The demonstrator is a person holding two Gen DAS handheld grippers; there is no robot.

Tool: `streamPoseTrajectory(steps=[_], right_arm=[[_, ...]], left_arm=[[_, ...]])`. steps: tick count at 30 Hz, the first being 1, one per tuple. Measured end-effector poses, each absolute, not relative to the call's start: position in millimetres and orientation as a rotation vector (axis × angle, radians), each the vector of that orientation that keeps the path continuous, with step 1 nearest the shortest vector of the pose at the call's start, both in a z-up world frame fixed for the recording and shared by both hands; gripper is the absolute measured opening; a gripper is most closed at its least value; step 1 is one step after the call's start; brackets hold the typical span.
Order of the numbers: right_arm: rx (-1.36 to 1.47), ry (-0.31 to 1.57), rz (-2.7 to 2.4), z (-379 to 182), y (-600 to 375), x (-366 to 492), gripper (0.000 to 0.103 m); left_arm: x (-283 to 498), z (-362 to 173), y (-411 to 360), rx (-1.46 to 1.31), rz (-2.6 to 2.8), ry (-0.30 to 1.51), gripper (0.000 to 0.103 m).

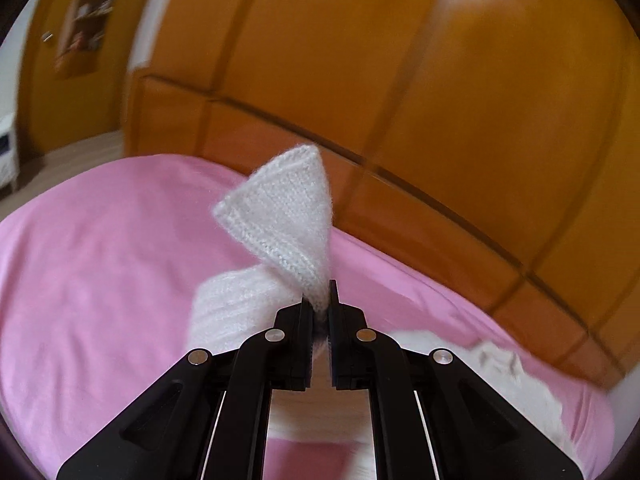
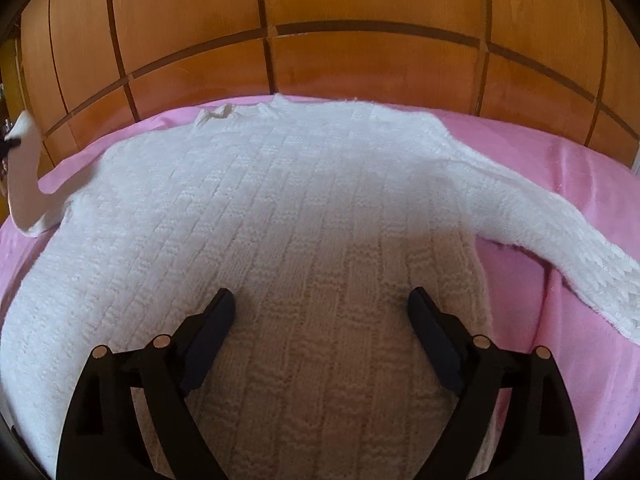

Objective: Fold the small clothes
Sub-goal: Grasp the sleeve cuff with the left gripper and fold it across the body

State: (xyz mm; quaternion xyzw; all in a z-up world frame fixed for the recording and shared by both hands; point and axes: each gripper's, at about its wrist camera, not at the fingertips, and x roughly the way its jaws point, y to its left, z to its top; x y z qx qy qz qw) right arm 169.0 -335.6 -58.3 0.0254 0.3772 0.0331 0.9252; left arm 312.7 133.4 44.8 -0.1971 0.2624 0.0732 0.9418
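We see no readable brand; the white knit sweater (image 2: 280,208) lies flat on the pink bedsheet (image 2: 560,168). Left gripper (image 1: 320,300) is clenched on its sleeve cuff (image 1: 288,216), right gripper (image 2: 322,308) spread wide over the body, holding nothing.

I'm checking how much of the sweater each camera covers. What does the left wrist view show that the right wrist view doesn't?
Only the left wrist view: the left hand-held gripper shut on the sleeve cuff, close up. Only the right wrist view: the sweater body spread flat, its other sleeve outstretched, the right hand-held gripper open over it. Both: the pink sheet and wooden panelling.
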Motion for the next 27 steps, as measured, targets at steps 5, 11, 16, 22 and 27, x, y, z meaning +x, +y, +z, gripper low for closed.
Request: streamPoseTrajectory(steps=[5,11,16,22,27], right_arm=[[0.044,0.715,-0.031,-53.9,-338.2,161.5,0.101],[0.081,0.745,-0.014,-58.2,-344.5,169.0,0.101],[0.085,0.742,-0.016,-58.6,-345.8,167.5,0.101],[0.096,0.737,-0.012,-58.2,-348.0,166.9,0.101],[0.133,0.730,-0.001,-59.4,-354.0,166.0,0.101]], left_arm=[[312.4,38.6,64.0,-0.261,0.050,0.542,0.004],[314.9,23.4,6.4,-0.193,-0.018,0.569,0.004],[328.8,14.9,-27.9,-0.168,-0.047,0.600,0.004],[335.7,3.2,-78.5,-0.099,-0.120,0.628,0.004],[332.4,-3.9,-118.5,-0.070,-0.206,0.651,0.004]])
